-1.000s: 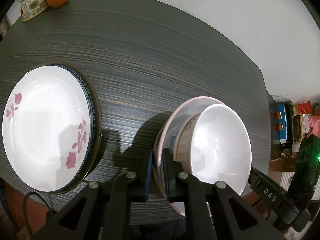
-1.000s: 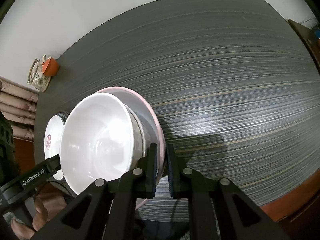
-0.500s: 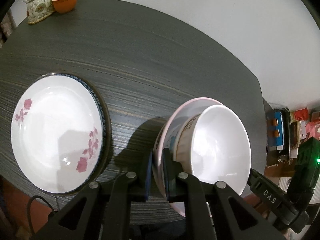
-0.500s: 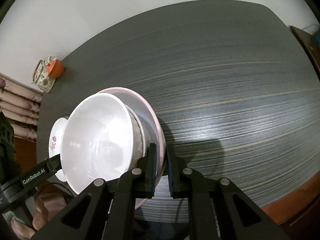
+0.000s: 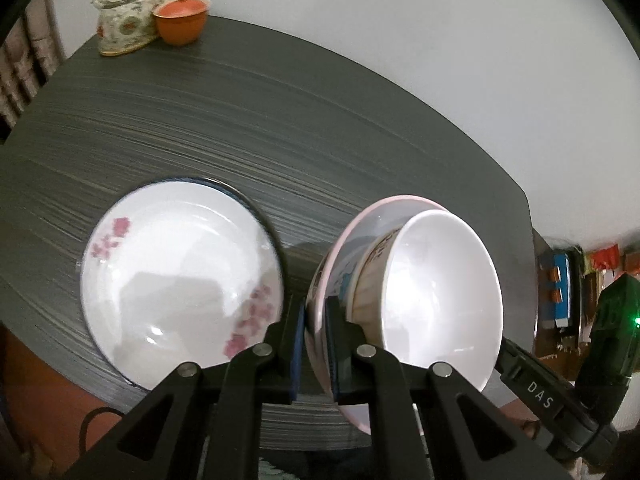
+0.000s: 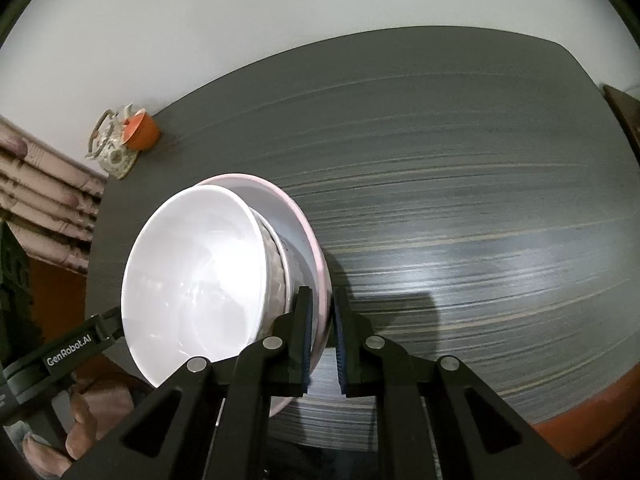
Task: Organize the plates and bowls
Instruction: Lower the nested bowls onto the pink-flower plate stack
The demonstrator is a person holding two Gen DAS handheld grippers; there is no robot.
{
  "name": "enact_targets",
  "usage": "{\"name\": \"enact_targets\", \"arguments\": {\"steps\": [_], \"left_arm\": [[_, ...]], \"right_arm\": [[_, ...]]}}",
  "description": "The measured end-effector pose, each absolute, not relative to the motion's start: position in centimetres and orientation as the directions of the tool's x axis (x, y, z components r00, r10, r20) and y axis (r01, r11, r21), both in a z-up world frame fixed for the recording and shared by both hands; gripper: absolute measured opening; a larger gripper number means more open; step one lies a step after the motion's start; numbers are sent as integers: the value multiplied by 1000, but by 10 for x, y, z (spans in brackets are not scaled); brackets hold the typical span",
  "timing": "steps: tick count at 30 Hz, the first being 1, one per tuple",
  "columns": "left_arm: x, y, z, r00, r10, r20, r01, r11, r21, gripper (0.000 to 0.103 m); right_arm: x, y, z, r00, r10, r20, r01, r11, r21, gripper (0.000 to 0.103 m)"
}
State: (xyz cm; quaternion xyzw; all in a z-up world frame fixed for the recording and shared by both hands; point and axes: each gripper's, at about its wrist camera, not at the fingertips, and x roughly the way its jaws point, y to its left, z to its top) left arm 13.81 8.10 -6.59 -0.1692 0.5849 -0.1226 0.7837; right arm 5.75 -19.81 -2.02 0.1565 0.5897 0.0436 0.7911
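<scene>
- Currently, the left gripper is clamped on the near rim of a pink-rimmed plate, one blue pad on each face of the rim.
- The right gripper is clamped on the opposite edge of the same pink-rimmed plate, pads pressed to both faces.
- A white bowl with a printed outer wall sits in the plate; both are held clear of the dark wood-grain table.
- Left wrist view only: a white plate with pink flowers lies flat on the table, just left of the gripped rim, with a dark blue-edged plate showing beneath it as a thin band.
- Left wrist view only: the body of the right gripper, marked "DAS", enters at lower right, in front of cluttered shelving beyond the table edge.
- Right wrist view only: the bare right part of the table, the left gripper body marked "GenRobot.AI", and the person's hand holding it at lower left.
- Both views: a floral teapot and an orange lidded cup stand touching at the far corner, against the white wall.
- Right wrist view: the flowered plate is hidden behind the white bowl.
</scene>
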Motion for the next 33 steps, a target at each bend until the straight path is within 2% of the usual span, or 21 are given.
{"name": "enact_targets", "arguments": {"steps": [19, 33], "left_arm": [[133, 190, -63, 354, -321, -878, -154, 906, -394, 8], [135, 230, -85, 356, -304, -884, -207, 896, -392, 8]], "right_arm": [[86, -100, -13, 257, 319, -912, -41, 947, 320, 12], [92, -33, -31, 210, 323, -923, -113, 946, 305, 12]]}}
